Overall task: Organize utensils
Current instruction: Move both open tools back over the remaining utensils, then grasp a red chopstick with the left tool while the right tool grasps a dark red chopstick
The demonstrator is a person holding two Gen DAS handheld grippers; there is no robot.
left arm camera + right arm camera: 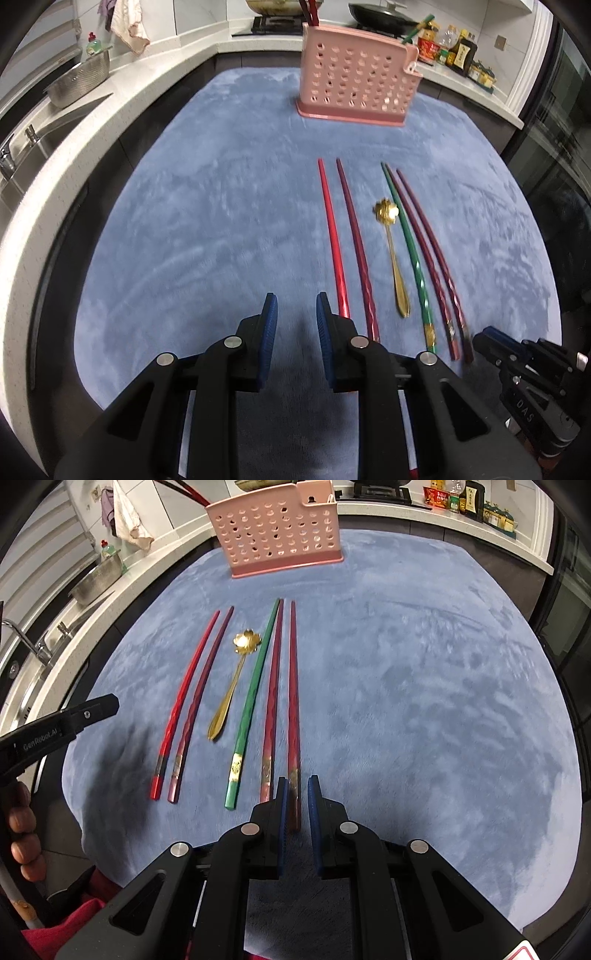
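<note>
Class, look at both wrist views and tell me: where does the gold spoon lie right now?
The gold spoon lies flat on the blue mat, between the purple chopstick on its left and the green chopstick on its right, in front of the pink holder.

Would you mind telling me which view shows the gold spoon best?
The right wrist view: the spoon lies whole and fairly sharp, its flower-shaped bowl facing up between the chopsticks. The left wrist view also shows all of it, but further off to the side and slightly blurred.
</note>
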